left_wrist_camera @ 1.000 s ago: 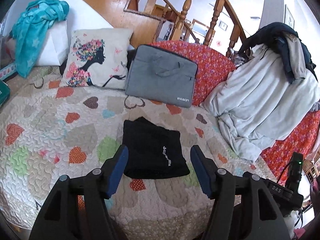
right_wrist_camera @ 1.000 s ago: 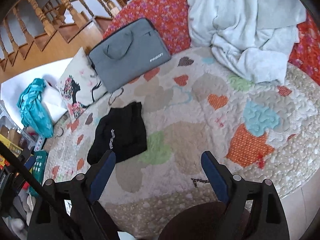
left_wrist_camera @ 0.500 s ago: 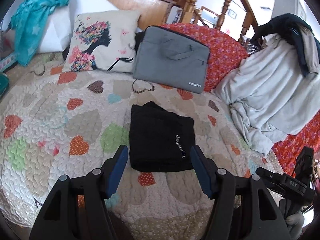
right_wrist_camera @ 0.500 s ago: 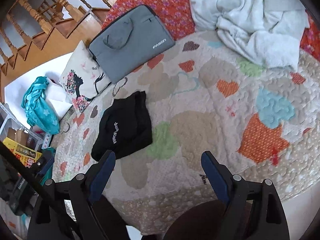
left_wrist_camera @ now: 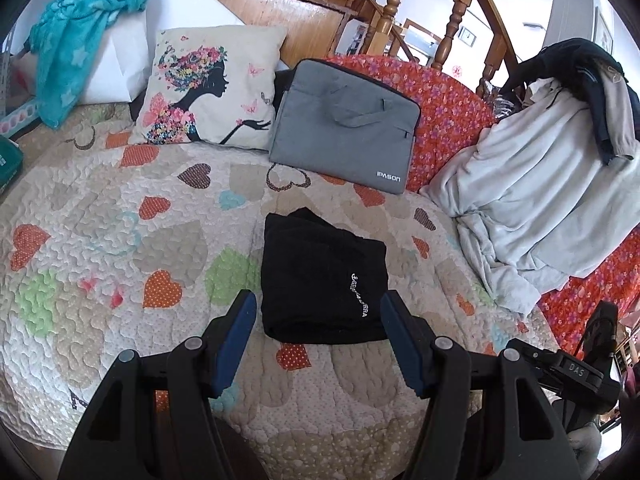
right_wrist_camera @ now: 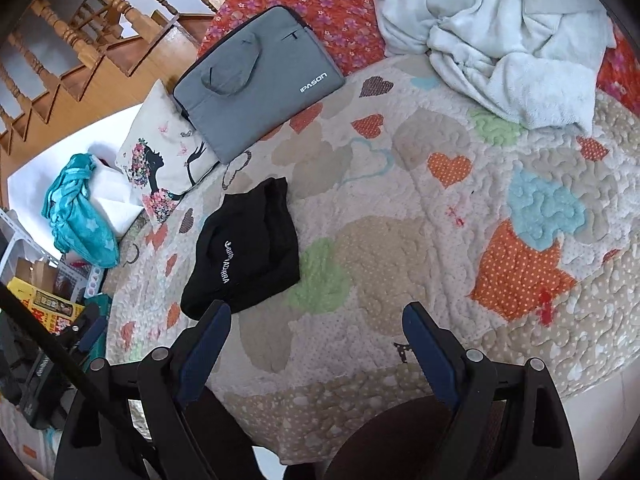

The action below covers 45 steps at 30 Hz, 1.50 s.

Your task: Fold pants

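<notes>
Folded black pants [left_wrist_camera: 322,276] on quilt [left_wrist_camera: 100,220], beyond open left tongs [left_wrist_camera: 318,322], untouched.

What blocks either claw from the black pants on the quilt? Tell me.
Nothing visible. The folded black pants lie alone on the heart quilt, directly ahead of the open left claw. Only bare quilt separates them from the open right claw. The gray laptop bag sits farther back.

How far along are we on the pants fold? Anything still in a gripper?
Folding looks done: the black pants lie as a compact rectangle on the heart quilt, lettering up. Nothing is in hand: the left gripper and right gripper are both open and empty, short of the pants. What may be left is tidying the bunched far edge.
</notes>
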Each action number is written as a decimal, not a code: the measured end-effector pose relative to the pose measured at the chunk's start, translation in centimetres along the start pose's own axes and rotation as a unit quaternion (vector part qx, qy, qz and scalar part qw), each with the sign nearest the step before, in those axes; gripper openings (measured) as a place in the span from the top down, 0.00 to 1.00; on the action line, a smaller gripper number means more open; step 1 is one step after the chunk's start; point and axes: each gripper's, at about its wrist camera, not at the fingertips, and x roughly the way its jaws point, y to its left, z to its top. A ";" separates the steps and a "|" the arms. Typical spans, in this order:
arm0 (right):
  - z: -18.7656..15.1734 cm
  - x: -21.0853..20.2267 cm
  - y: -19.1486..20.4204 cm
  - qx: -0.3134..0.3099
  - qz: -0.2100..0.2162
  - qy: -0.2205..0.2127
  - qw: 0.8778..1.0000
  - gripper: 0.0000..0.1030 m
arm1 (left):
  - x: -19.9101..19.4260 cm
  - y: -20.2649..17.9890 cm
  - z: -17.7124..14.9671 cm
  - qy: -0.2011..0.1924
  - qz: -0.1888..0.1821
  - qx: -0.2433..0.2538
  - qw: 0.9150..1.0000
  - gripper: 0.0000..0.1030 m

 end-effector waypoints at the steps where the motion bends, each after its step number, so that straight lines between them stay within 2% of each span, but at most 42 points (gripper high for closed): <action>1: 0.0 -0.1 0.1 -0.002 -0.003 -0.005 1.000 0.12 | -0.3 0.1 0.1 -0.004 0.001 -0.001 1.000 0.38; 5: -0.1 -0.1 0.8 -0.011 -0.013 -0.039 0.999 0.12 | -1.6 1.0 0.5 -0.017 0.012 -0.009 1.000 0.38; 8: -0.6 1.2 1.6 -0.026 -0.024 -0.026 0.999 0.12 | -1.9 2.0 0.7 -0.017 0.028 -0.014 0.999 0.37; 10: -1.0 1.3 2.6 -0.047 -0.040 -0.038 0.997 0.12 | -1.8 2.7 0.7 -0.012 0.037 -0.015 0.999 0.37; 12: -1.3 0.2 4.4 -0.092 -0.074 -0.090 0.989 0.12 | -1.7 3.3 0.8 -0.009 0.048 -0.020 0.999 0.37; 14: -1.5 -1.0 5.9 -0.135 -0.096 -0.148 0.975 0.10 | -1.5 3.8 0.6 -0.007 0.055 -0.025 0.998 0.36; 15: -1.5 -1.3 6.6 -0.157 -0.093 -0.174 0.968 0.01 | -1.1 3.8 0.4 -0.001 0.058 -0.025 0.998 0.36; 16: -1.1 -1.1 6.9 -0.170 -0.078 -0.178 0.966 0.00 | -0.5 3.9 0.3 0.008 0.059 -0.026 0.998 0.36; 19: 0.7 1.7 7.0 -0.166 -0.048 -0.105 0.979 0.00 | 0.8 3.6 0.0 0.030 0.052 -0.031 0.998 0.36; 24: 2.4 5.6 6.3 -0.154 -0.034 -0.058 0.986 0.02 | 2.4 2.2 0.1 0.044 0.054 -0.005 0.998 0.36; 27: 3.2 7.6 5.0 -0.127 -0.016 -0.029 0.991 0.04 | 3.8 1.6 0.5 0.056 0.049 0.008 0.997 0.36; 32: 4.7 10.0 2.3 -0.064 0.017 0.004 0.998 0.04 | 7.0 0.7 0.5 0.088 0.021 0.014 0.996 0.36; 34: 5.1 11.1 1.5 -0.037 0.035 0.023 0.998 0.04 | 8.6 1.0 0.8 0.102 0.003 0.001 0.995 0.36; 37: 5.9 12.7 1.1 -0.018 0.059 0.054 0.997 0.04 | 11.5 3.0 2.0 0.124 -0.030 -0.049 0.991 0.36; 42: 8.6 16.4 1.9 -0.015 0.104 0.085 0.991 0.04 | 18.4 7.0 4.6 0.168 -0.078 -0.122 0.975 0.36; 45: 10.6 19.5 2.7 -0.019 0.113 0.100 0.988 0.04 | 22.4 8.6 5.4 0.190 -0.102 -0.145 0.966 0.36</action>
